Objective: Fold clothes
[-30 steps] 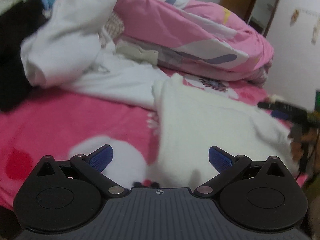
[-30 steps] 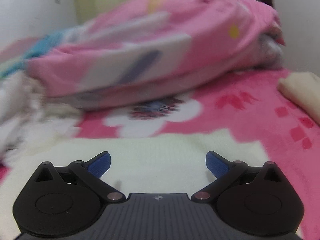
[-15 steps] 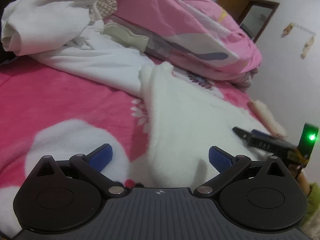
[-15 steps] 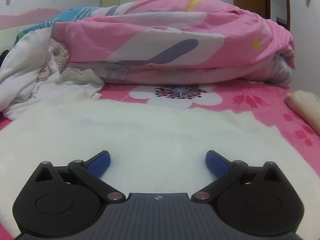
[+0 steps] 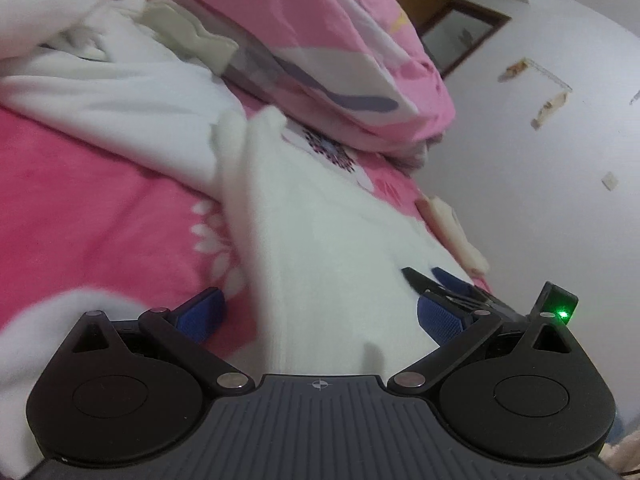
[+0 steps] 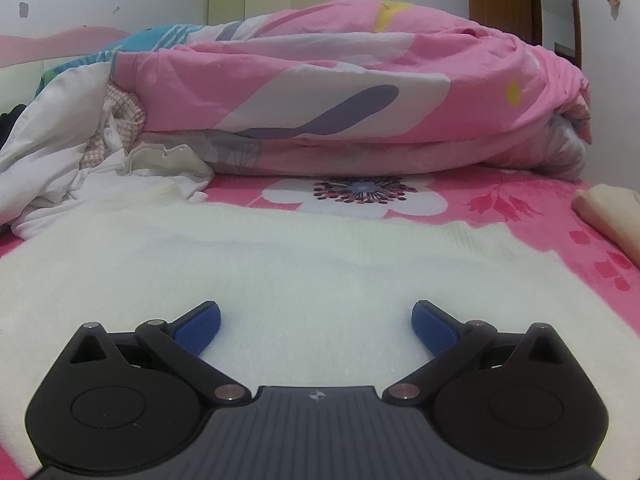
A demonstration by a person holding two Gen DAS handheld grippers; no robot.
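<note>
A white knitted garment point(image 5: 320, 232) lies spread flat on the pink flowered bed cover point(image 5: 100, 200). My left gripper point(image 5: 318, 312) is open, low over the garment's near left edge, with cloth between its blue pads but not clamped. In the right wrist view the same garment point(image 6: 280, 256) fills the foreground. My right gripper point(image 6: 316, 320) hovers open just above it, nothing held. The right gripper's fingers point(image 5: 444, 284) show at the right of the left wrist view, resting near the garment's right side.
A rolled pink duvet point(image 6: 340, 100) lies across the back of the bed. A heap of white clothes point(image 6: 60, 152) sits at the back left. A folded cream item point(image 6: 608, 216) lies at the right edge. White wall point(image 5: 540, 160) stands beyond the bed.
My left gripper has moved forward and rightwards along the garment's left edge, nearer the right gripper. The right gripper has settled low over the garment; both stayed open.
</note>
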